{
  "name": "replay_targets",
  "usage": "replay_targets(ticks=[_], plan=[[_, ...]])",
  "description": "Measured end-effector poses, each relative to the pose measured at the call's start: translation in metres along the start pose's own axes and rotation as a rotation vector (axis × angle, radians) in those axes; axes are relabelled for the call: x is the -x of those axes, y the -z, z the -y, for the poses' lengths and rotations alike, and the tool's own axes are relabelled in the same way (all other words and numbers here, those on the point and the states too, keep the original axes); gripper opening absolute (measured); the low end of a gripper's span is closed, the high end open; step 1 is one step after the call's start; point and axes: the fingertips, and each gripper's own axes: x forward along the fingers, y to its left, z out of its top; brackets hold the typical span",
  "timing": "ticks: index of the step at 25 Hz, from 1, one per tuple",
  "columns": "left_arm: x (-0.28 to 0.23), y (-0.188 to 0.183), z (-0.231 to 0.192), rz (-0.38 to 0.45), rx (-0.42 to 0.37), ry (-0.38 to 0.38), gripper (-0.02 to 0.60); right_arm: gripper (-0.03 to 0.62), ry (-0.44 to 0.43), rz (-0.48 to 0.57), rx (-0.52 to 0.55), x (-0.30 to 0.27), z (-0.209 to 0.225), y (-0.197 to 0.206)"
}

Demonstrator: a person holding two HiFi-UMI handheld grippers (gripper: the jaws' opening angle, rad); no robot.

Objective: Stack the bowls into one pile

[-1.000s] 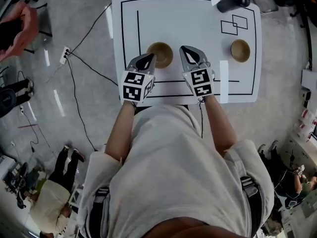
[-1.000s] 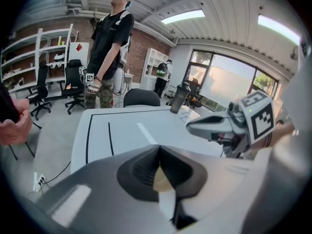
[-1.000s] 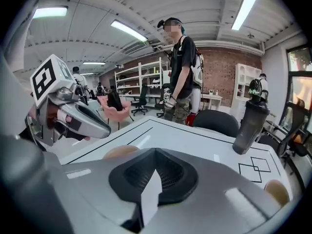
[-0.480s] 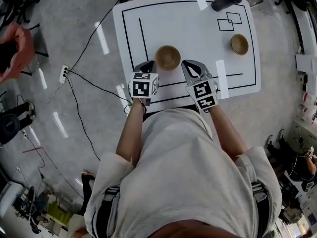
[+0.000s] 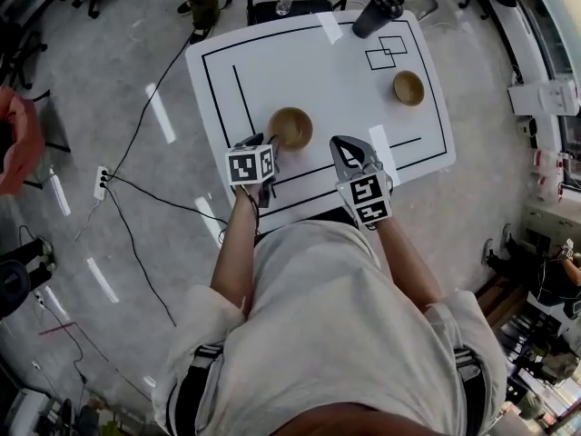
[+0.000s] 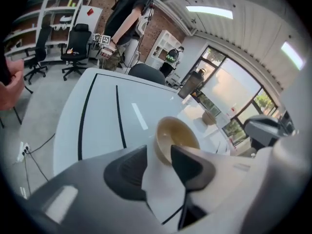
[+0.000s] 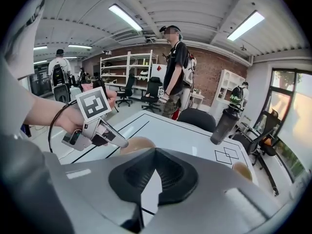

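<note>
Two tan wooden bowls stand on the white table. The nearer bowl sits by the front black line; the other bowl is far right. My left gripper is at the nearer bowl's near-left rim. In the left gripper view that gripper is open, its right jaw overlapping the rim of that bowl; I cannot tell if it touches. My right gripper hovers right of this bowl, and its own view shows it shut on nothing. That view also has the nearer bowl and the far bowl.
A dark bottle stands at the table's far right corner, next to two overlapping drawn squares. Office chairs and a standing person are beyond the far edge. Cables lie on the floor to the left.
The head view has swung, so the table sits higher and tilted. My left gripper has turned and stayed at the nearer bowl's near-left rim. The right gripper holds beside the bowl.
</note>
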Motion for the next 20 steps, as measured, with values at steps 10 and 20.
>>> replay_targets(ticks=[10,20], plan=[[-0.006,-0.004,0.010,-0.008,0.112,0.136,0.017,-0.002,0.096,-0.009,-0.050,0.022,0.017,0.005],[0.035,-0.008,0.010,0.063,0.100,0.145,0.023,-0.002,0.062,0.015,-0.047,0.016,-0.004,-0.015]])
